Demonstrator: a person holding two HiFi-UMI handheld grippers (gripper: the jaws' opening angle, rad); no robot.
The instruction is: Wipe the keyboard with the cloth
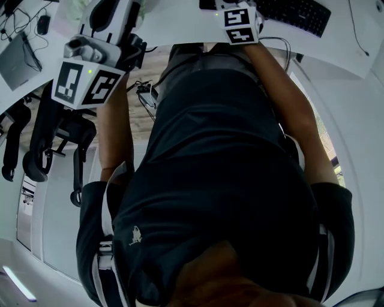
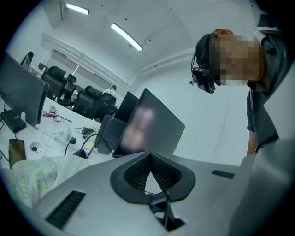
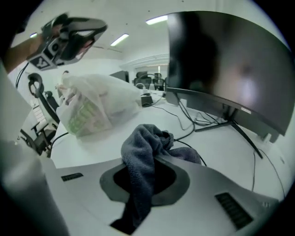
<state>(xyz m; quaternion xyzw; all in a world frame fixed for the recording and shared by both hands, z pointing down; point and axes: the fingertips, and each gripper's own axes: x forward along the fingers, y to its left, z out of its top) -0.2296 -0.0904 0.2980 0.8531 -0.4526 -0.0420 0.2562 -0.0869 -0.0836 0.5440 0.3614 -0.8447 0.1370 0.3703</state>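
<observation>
Hanging clamped in the right gripper, cloth; left gripper closed, empty.

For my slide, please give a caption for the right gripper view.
Right gripper shut on a grey cloth over a white desk, plastic bag and monitor behind.

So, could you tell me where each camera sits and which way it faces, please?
Head view: on the person's head, facing steeply down; the torso fills it, keyboard at the top.
Left gripper view: on the left tool, facing up across the office at a monitor; the person's head shows.
Right gripper view: on the right tool, facing over the cloth it grips toward a curved monitor.
Shared: both gripper views show the bag.
</observation>
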